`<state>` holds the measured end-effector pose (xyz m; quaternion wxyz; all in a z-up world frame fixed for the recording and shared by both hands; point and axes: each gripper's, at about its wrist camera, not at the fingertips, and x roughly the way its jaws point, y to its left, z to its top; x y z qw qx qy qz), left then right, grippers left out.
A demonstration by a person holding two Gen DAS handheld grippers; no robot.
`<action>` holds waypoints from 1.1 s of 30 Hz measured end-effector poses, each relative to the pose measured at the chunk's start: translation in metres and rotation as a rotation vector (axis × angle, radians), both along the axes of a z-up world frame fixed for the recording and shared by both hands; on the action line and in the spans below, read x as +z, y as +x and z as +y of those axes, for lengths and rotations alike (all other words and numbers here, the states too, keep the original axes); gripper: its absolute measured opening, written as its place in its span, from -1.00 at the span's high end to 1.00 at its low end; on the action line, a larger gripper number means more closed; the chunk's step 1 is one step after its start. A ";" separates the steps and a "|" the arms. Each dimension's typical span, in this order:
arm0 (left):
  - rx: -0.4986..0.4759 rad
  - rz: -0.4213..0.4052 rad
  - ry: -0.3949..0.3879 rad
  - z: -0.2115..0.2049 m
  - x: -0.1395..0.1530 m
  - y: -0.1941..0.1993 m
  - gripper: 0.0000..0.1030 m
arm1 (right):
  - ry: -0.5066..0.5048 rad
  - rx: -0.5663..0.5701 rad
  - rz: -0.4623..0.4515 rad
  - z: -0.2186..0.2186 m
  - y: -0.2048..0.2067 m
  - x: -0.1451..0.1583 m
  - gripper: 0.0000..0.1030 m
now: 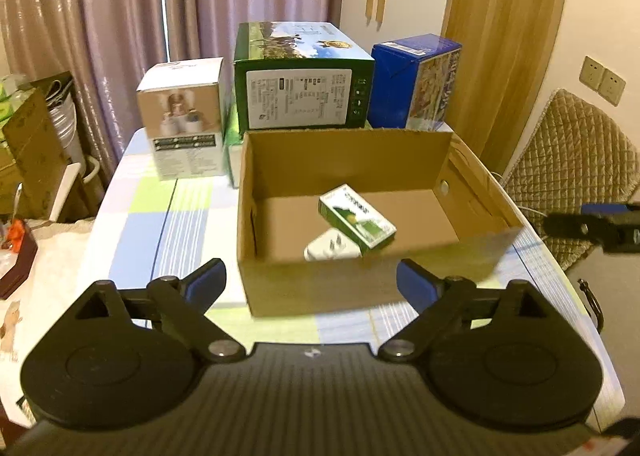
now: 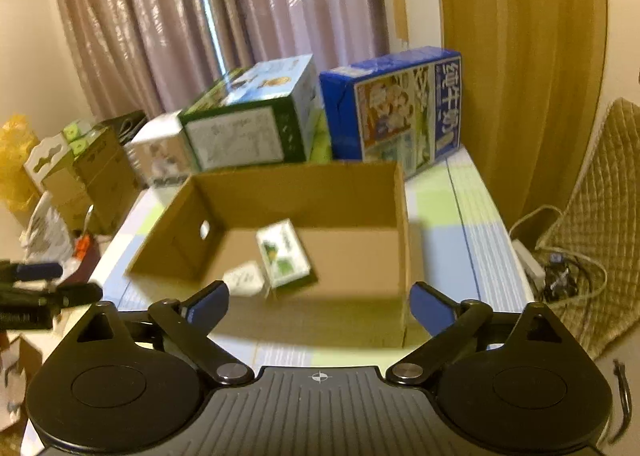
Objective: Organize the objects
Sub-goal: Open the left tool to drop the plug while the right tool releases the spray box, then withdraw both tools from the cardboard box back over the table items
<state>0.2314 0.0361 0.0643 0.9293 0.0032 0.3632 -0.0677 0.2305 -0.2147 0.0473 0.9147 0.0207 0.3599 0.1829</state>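
An open brown cardboard box point(image 1: 360, 224) is seen on the checked table point(image 1: 168, 224). Inside the box, near its front wall, a small green and white carton point(image 1: 356, 220) is found, leaning on a white plug adapter point(image 1: 332, 246). The carton's long side is turned slantwise — not straight toward either gripper. The left gripper point(image 1: 312, 280) is held just in front of the box, fingers spread wide with nothing between them. The right gripper point(image 2: 320, 304) is held the same way, wide and empty. Both are about equally near. The adapter is partly hidden by the carton and the box wall, and the right view is blurred.
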 end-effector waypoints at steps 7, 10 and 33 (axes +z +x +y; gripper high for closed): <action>0.019 -0.016 0.003 0.002 0.000 -0.075 -0.95 | 0.022 -0.001 0.017 -0.017 -0.088 -0.015 -0.96; 0.033 -0.025 0.023 0.001 -0.004 -0.102 -0.97 | 0.042 0.010 0.015 -0.021 -0.124 -0.023 -0.96; 0.102 0.031 0.027 0.018 -0.047 -0.189 -0.97 | 0.046 0.023 0.034 -0.016 -0.209 -0.058 -0.95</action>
